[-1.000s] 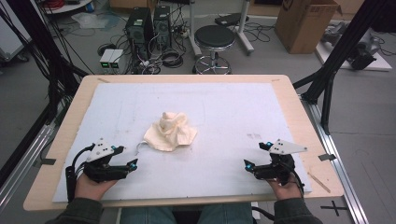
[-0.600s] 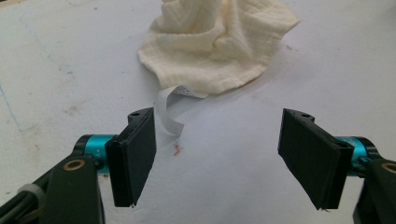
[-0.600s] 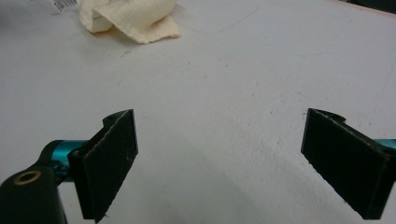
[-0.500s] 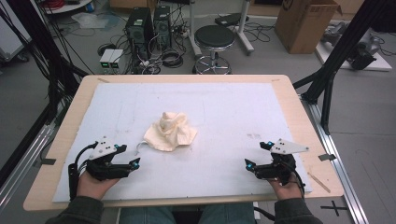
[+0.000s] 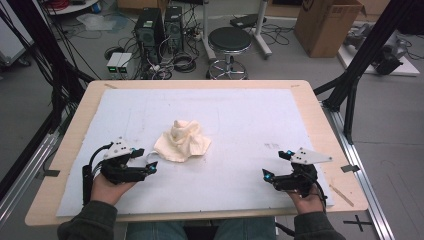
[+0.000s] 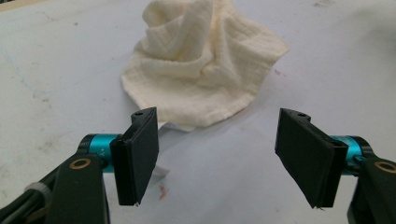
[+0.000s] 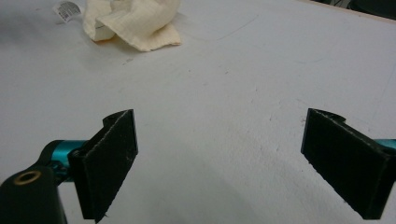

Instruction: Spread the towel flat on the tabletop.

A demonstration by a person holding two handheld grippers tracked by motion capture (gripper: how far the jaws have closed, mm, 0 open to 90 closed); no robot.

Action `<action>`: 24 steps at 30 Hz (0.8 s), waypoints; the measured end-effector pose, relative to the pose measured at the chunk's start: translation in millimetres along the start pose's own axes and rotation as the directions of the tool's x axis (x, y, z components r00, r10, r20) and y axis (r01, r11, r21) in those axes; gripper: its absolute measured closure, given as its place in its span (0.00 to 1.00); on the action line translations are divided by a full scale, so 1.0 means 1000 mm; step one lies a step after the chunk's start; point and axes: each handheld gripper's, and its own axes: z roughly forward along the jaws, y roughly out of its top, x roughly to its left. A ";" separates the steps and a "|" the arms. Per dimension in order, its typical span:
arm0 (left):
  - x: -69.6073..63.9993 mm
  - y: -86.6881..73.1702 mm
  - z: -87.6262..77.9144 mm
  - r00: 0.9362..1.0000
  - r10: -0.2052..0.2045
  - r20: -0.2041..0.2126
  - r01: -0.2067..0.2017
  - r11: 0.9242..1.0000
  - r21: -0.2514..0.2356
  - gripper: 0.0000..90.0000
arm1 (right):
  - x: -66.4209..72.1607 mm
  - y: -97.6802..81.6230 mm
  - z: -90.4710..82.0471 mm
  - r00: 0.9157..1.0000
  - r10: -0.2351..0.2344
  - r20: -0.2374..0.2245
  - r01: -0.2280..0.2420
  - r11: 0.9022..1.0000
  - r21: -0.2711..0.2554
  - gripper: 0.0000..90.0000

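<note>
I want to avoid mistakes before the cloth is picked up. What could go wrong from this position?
1. The cloth lies crumpled in a heap, so the left gripper, open just short of its near edge, may pinch several layers instead of one edge.
2. A small white label lies on the mat by the left fingers; they might catch it instead of the fabric.
3. The right gripper is open and far from the cloth, so a one-sided pull could drag the heap across the mat.
</note>
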 end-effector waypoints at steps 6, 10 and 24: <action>0.001 0.015 0.010 1.000 0.002 0.013 -0.002 1.000 0.001 0.35 | 0.000 0.001 0.002 1.000 -0.007 -0.007 0.007 1.000 0.000 0.11; 0.002 0.023 0.018 1.000 -0.013 0.023 0.012 1.000 0.003 0.35 | 0.000 0.002 0.003 1.000 -0.009 -0.012 0.009 1.000 0.000 0.11; 0.008 0.053 0.049 1.000 -0.023 0.018 0.023 1.000 -0.008 0.37 | 0.000 0.004 0.006 1.000 -0.013 -0.022 0.013 1.000 -0.003 0.11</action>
